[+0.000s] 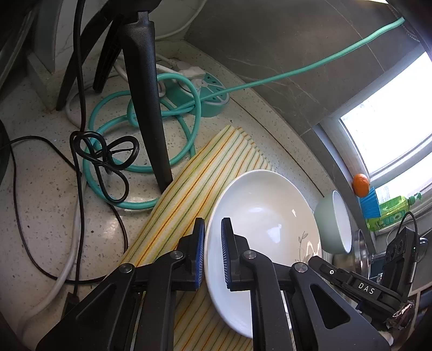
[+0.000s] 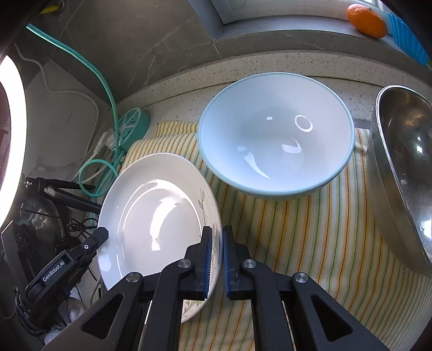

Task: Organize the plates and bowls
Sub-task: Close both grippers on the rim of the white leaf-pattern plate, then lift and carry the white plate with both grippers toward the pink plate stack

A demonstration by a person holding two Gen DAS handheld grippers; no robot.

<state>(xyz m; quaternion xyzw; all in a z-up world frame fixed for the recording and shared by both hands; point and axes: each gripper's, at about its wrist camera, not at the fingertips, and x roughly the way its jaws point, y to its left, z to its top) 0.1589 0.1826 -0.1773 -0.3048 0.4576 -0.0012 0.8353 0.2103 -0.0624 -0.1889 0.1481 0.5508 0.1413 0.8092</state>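
Blue-padded fingers of the left tool (image 1: 212, 252) sit closest to the lens, pinched tight on the near rim of a shallow white ceramic plate with a faint leaf print (image 1: 259, 224). On the opposite rim, beside the leaf print, the right tool (image 2: 216, 260) has its jaws drawn nearly together with the plate's edge between the pads, so both tools grip the same plate. It sits tilted over a yellow cloth with orange and green stripes (image 2: 305, 237), which is spread on the speckled pale stone counter (image 1: 48, 194).

Behind the plate, on the cloth, stands a deep pale blue ceramic bowl (image 2: 275, 135), upright and apart from the plate. To its right leans a round stainless steel bowl (image 2: 402, 172), tipped so its hollow faces the blue bowl.

Left of the cloth, a black tripod leg (image 1: 147, 102) plants on the counter among a coiled teal cable (image 1: 140, 167) that runs to a round teal power strip (image 1: 208, 97). A knotted black cord (image 1: 105, 159) lies beside the coil. On the window ledge rests a small orange fruit (image 2: 366, 20).
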